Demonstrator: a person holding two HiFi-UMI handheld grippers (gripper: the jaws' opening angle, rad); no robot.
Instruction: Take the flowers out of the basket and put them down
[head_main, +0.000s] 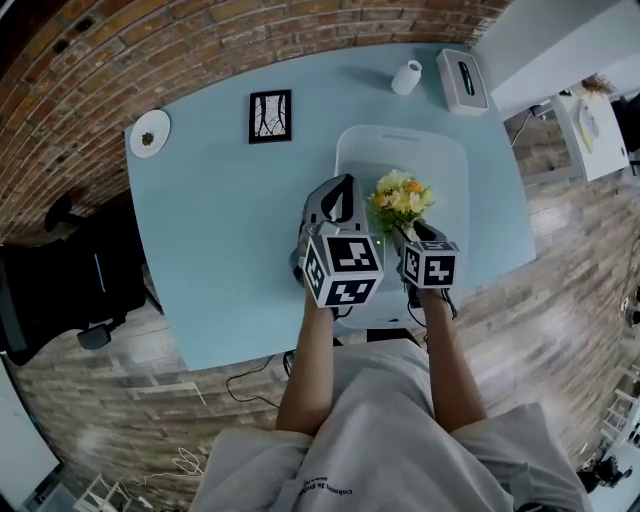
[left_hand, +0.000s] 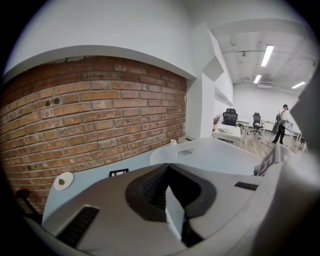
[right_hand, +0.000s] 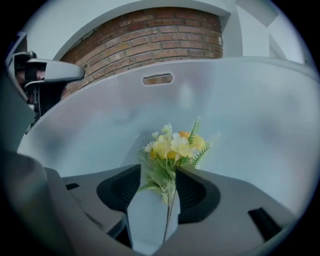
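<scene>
Stems of flowers (head_main: 401, 197) out of sight behind right gripper (head_main: 408, 235)

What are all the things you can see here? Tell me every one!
table: one, light blue, by the brick wall
basket: one, white, on the table's near side
flowers: one bunch, yellow and green, in the basket
picture frame: one, black, table's far side
plate: one, white, table's far left corner
vase: one, white, table's far edge
tissue box: one, white, right of the vase
chair: one, black, left of the table
left gripper: one, grey, shut, at the basket's left rim
right gripper: one, grey, open, flower stems between its jaws
</scene>
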